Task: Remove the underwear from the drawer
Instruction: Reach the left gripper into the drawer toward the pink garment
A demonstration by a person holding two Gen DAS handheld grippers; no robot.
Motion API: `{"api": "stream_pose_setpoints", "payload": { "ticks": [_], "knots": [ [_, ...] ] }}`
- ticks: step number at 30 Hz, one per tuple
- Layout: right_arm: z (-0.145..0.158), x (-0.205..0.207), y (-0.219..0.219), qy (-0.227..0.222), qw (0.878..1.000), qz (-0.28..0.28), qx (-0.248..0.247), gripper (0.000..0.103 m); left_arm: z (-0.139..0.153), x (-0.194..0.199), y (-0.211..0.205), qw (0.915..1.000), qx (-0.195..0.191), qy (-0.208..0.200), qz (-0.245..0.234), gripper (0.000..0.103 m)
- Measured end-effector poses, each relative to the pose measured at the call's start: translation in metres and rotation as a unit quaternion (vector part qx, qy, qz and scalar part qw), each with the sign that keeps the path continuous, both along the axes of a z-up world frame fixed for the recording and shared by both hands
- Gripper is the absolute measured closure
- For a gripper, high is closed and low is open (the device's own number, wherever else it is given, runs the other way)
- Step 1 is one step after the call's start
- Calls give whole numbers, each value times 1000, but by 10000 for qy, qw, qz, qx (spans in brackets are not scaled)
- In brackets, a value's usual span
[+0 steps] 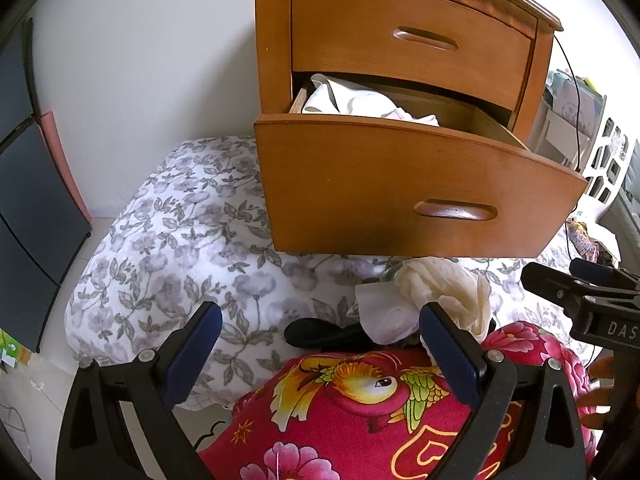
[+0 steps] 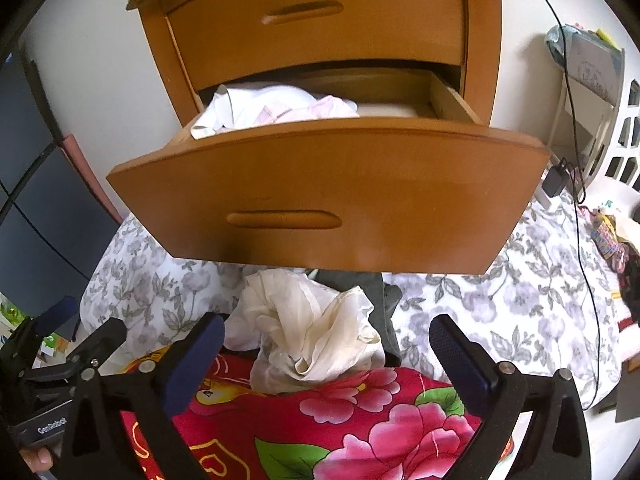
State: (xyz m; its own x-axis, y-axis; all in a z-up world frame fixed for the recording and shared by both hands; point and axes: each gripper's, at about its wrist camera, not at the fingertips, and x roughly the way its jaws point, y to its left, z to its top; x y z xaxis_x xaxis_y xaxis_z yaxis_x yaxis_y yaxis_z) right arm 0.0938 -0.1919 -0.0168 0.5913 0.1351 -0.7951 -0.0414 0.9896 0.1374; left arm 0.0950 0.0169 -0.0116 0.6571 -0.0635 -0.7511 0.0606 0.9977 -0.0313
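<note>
The lower drawer (image 1: 420, 184) (image 2: 328, 196) of a wooden nightstand is pulled out, with white and pale pink garments (image 1: 352, 100) (image 2: 276, 108) heaped at its left. Below its front, a crumpled cream underwear piece (image 2: 312, 332) (image 1: 444, 288) lies on the bed among white and dark clothes, apart from both grippers. My right gripper (image 2: 326, 360) stands wide open just in front of it, nothing between its fingers. My left gripper (image 1: 320, 344) is open too and holds nothing; the right gripper (image 1: 584, 304) shows at its right edge.
A red flowered cushion (image 2: 328, 432) (image 1: 360, 412) lies under both grippers on a grey-flowered bedspread (image 1: 168, 248) (image 2: 520, 320). The top drawer (image 1: 412, 36) is closed. A black cable (image 2: 576, 128) and charger hang at the right beside a white lattice frame (image 2: 624, 128). Dark panels (image 1: 28, 184) stand left.
</note>
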Motion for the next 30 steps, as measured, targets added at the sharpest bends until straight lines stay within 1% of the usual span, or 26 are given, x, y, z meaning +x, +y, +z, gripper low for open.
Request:
{"api": "stream_pose_setpoints", "payload": {
  "ticks": [5,8,10,15,22,25,28,30],
  "knots": [
    [-2,0,1,1,9999,150,51,0,3,3,-1,10000,-20,0,4,4],
    [-5,0,-1,20,9998,156,112,0,10,4,3,9997,-205,-107,54,4],
    [-6,0,-3,28,9999,129,112,0,14,7,4,9995,-274,-110,64,4],
    [-7,1,-9,16,10000,67,39,0,25,19,3,9996,-256,-74,17,4],
    [-12,3,-24,50,9996,-87,249,0,60,39,0,9993,-202,-240,-200,4],
    [-16,5,-28,125,9992,-148,352,0,76,55,-3,9992,-88,-283,-285,4],
    [-17,5,-31,133,9989,-172,423,0,88,77,-7,9993,32,-228,-311,4],
    [-17,5,-33,132,9987,-172,453,0,95,92,-10,9992,-56,-128,-374,4]
  ]
}}
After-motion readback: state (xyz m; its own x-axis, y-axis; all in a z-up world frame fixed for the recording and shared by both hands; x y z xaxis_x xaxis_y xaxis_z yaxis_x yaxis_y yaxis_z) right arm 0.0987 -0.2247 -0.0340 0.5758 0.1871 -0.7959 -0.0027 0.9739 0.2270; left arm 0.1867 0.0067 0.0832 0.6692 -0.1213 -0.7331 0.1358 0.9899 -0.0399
